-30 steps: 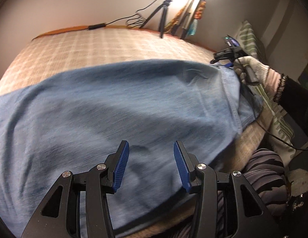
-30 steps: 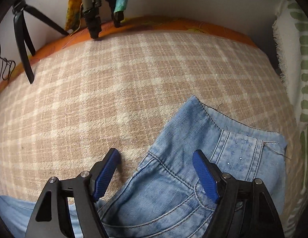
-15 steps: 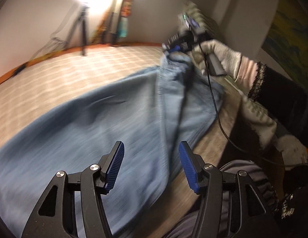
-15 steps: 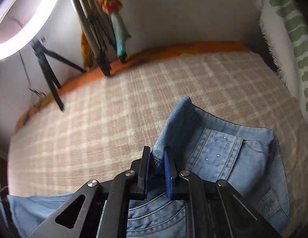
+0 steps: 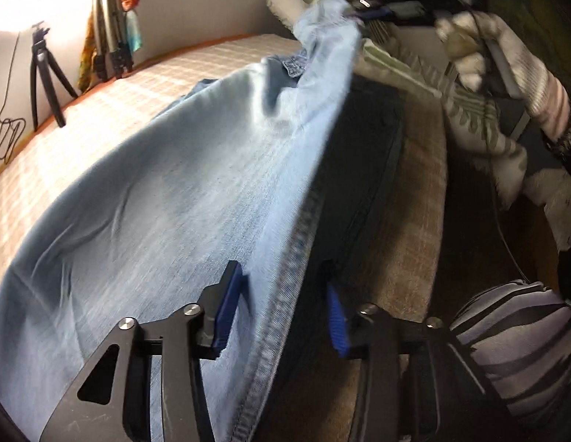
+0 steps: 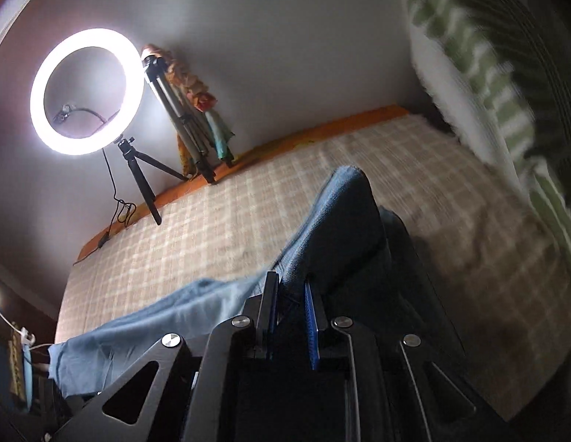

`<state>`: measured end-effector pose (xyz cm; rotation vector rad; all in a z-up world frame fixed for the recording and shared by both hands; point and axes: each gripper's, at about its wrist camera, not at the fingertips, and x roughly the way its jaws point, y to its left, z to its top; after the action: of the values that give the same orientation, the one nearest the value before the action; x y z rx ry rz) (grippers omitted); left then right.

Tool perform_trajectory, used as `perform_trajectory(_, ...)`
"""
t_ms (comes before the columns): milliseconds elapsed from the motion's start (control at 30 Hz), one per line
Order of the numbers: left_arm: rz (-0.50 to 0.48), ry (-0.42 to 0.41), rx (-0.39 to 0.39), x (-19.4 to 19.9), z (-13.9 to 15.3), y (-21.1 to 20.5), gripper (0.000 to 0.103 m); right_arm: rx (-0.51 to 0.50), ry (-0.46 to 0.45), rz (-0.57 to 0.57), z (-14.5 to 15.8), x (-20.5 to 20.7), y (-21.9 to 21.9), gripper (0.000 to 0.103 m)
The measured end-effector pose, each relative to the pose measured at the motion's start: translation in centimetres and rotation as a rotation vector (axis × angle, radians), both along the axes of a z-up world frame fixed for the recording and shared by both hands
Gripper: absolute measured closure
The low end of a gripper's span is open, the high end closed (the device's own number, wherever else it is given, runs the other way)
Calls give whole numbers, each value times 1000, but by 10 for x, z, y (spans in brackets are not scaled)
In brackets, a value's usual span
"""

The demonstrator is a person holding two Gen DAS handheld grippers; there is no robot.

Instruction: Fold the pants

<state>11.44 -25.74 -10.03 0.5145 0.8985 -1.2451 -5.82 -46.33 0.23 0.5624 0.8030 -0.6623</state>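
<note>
Light-blue denim pants (image 5: 182,191) lay lengthwise along the checked beige bed's (image 5: 414,199) near edge; right gripper (image 6: 291,305) clamped the raised waistband, left gripper (image 5: 281,313), fingers apart, straddled the side seam.

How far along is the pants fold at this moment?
Done: the right gripper has its jaws clamped on the light blue denim pants and holds that end raised off the beige checked bedspread. In hand: the left gripper, jaws open, straddles the stitched side seam. Left: no fold is laid flat yet.
</note>
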Motion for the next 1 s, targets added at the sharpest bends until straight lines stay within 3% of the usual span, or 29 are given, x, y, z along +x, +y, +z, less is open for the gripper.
perform_trajectory(100,-16,1,3,-2,1,-1,64,46,-20,-44,-25,-37,0,92)
perform_trajectory(200,-48,-19,21,-6,3,-3,73,120,-25,-93,-52,-65,-2,92)
perform_trajectory(333,-79,-34,45,-13,2,-5,73,182,-53,-131,-76,-89,-5,92)
perform_trajectory(600,-81,-20,55,-12,0,-5,73,168,-173,-172,-61,-103,7,92)
perform_trajectory(700,-73,1,51,-7,-2,-7,73,186,-98,-190,-77,-100,4,93)
perform_trajectory(800,-69,19,47,-5,-1,-7,73,243,-92,-212,-93,-109,-3,93)
perform_trajectory(933,-60,34,40,-3,9,4,73,210,-18,-169,-80,-100,-2,89)
perform_trajectory(1000,-40,51,13,0,20,15,73,180,15,-161,-69,-96,-1,78)
